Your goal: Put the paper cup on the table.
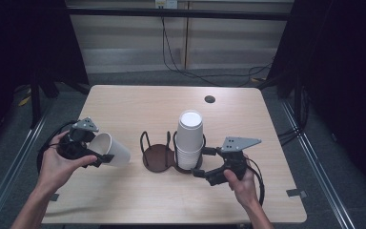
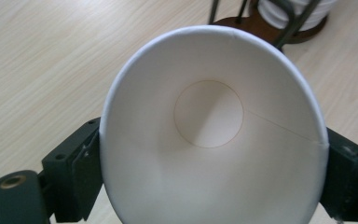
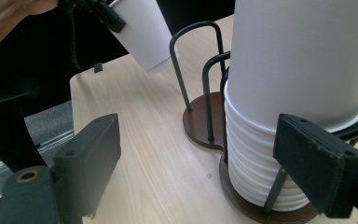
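Paper cup (image 2: 209,135) sat clamped sideways in left tool (image 1: 93,155), above bench (image 1: 124,102) left of holder (image 1: 157,155). Right tool (image 1: 205,162) wide beside stack (image 1: 189,140). Step: carrying cup; next likely seating it in empty ring.

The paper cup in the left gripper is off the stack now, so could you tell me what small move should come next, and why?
Probably carry the paper cup right, toward the empty wire holder. The left gripper clamps it on its side above the table, mouth facing the camera on that gripper, and that ring beside the cup stack is bare. The right gripper waits open by the stack.
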`<act>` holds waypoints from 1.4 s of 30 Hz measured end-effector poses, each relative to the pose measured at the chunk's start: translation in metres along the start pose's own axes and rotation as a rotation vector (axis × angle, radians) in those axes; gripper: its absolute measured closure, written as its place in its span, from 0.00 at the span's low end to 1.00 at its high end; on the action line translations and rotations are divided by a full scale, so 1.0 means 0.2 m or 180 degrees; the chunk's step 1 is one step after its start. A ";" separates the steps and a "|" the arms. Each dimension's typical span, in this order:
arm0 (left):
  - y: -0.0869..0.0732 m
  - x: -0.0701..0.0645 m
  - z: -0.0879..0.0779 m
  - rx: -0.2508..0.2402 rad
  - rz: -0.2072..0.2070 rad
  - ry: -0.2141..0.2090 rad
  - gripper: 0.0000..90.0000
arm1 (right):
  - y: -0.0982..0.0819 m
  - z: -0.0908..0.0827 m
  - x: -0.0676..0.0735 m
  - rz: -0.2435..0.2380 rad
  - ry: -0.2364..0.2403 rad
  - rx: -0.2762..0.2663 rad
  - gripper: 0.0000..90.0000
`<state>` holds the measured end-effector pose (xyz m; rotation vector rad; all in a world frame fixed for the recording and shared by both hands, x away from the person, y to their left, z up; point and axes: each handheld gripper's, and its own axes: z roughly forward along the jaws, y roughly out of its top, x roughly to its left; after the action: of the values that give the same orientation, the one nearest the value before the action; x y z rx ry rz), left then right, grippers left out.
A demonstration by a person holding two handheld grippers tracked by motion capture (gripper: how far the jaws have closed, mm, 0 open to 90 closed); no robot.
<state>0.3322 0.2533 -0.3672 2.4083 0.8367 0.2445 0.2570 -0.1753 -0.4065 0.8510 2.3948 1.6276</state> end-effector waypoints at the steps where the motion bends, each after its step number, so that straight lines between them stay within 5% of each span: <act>1: 0.01 0.01 0.01 0.0040 0.0016 0.0005 0.12 | 0.00 0.00 0.00 0.0002 0.0003 0.0000 0.17; 9: 0.06 0.09 0.07 0.0102 -0.0052 0.0066 0.12 | -0.01 0.01 0.00 0.0017 0.0025 -0.0005 0.17; 14: 0.12 0.11 0.16 0.0330 -0.0009 0.0096 0.12 | -0.01 0.01 0.00 0.0012 0.0013 0.0014 0.17; 26: 0.18 0.11 0.27 0.0661 0.0136 0.0192 0.11 | -0.01 0.00 0.00 0.0005 0.0011 -0.0002 0.17; 33: 0.19 0.10 0.31 0.0730 0.0109 0.0214 0.10 | -0.01 0.00 0.00 0.0001 0.0011 -0.0005 0.17; 41: 0.23 0.08 0.36 0.0858 0.0278 0.0253 0.08 | -0.01 0.01 -0.01 0.0005 0.0021 0.0013 0.17; 42: 0.23 0.08 0.37 0.0848 0.0383 0.0200 0.07 | -0.01 0.01 -0.01 0.0009 0.0018 0.0021 0.17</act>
<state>0.3945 0.1992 -0.4021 2.7173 0.7957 0.2710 0.2576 -0.1753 -0.4092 0.8525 2.4051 1.6262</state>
